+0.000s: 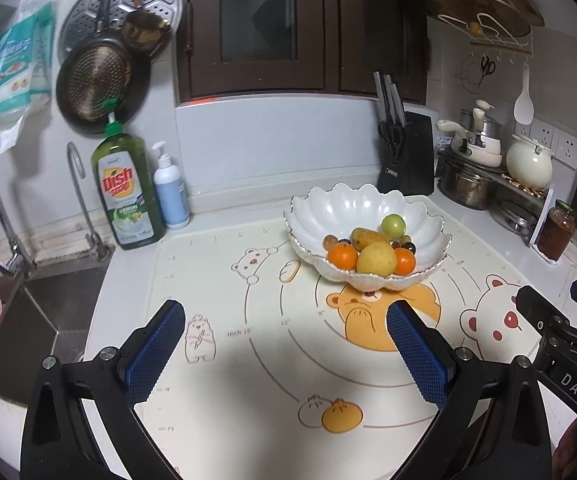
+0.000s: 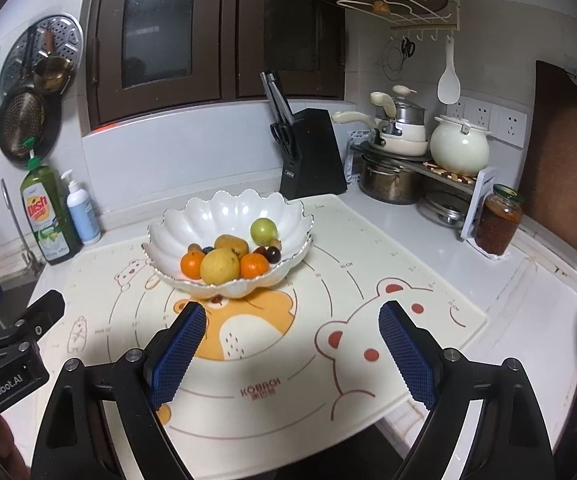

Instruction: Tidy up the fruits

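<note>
The left hand-held gripper [image 1: 284, 344] hovers over the bear-print mat [image 1: 248, 360] on the counter [image 2: 528, 320], fingers spread wide, grasping nothing. Beyond it sits the white bowl [image 1: 352, 204] of fruits [image 1: 376, 258]. The right hand-held gripper [image 2: 292, 344] is likewise released, the bowl just ahead.

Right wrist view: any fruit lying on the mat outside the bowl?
No. All the fruit sits inside the white scalloped bowl; the mat around it carries only printed cartoon bears and buns.
</note>
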Demonstrator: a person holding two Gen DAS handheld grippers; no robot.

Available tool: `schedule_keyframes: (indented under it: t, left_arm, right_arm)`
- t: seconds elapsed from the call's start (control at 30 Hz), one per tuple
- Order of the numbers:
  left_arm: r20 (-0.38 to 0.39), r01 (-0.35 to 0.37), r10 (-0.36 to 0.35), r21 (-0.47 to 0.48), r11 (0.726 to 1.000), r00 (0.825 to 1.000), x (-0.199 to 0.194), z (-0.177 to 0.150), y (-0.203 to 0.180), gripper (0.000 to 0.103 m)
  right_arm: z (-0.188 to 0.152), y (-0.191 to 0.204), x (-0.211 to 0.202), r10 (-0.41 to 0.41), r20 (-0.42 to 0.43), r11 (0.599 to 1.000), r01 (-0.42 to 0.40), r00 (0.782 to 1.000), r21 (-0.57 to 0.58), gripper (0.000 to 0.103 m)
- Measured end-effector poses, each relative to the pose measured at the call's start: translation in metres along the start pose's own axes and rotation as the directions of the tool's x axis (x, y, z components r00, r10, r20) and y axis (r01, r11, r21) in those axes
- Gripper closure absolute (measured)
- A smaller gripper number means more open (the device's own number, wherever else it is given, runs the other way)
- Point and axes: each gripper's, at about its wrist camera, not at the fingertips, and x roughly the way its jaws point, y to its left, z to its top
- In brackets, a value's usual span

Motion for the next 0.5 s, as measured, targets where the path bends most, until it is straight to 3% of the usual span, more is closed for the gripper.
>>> schedule_keyframes:
  t: [0.5]
  left_arm:
    - [-0.004, -0.007, 0.007, 0.010, 1.000, 1.000, -0.020, -0.033, 0.003, 0.000]
  right_arm:
    - [-0.033, -0.002, -0.026, -0.014, 0.044, 1.000, 0.014, 0.999, 0.016, 0.014]
